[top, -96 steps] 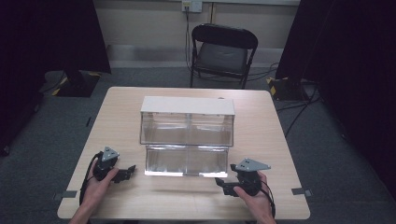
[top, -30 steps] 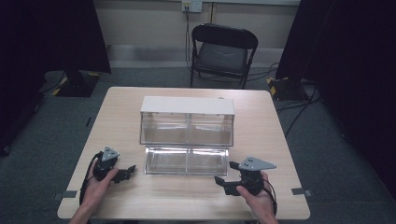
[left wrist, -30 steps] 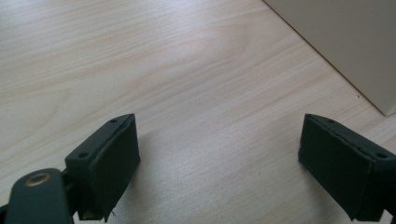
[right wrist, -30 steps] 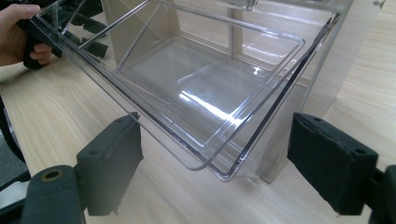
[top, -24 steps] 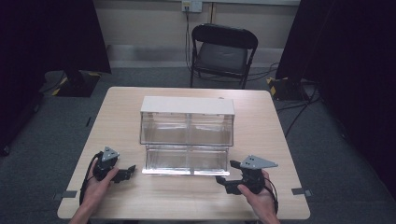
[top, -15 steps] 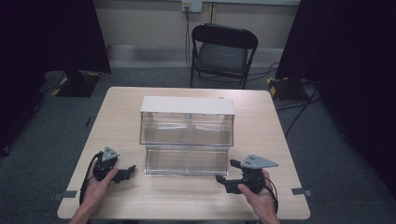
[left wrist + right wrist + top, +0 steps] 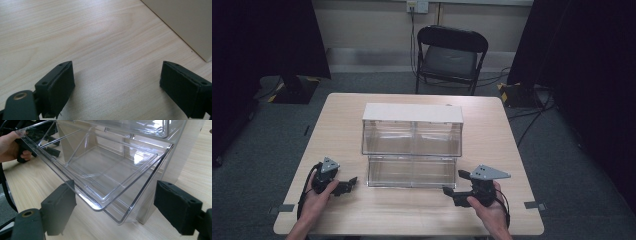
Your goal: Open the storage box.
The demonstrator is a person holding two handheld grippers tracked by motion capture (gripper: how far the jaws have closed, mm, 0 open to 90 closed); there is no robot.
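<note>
Both black two-jaw grippers sit low near the pale wooden table's front edge, left gripper and right gripper each hand-held, jaws spread wide.

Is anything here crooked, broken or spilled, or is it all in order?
Only one thing stands out: the lower clear drawer of the drawer cabinet stands pulled out and looks empty. Nothing looks spilled or cracked. Both grippers, left and right, rest open on the table.
</note>
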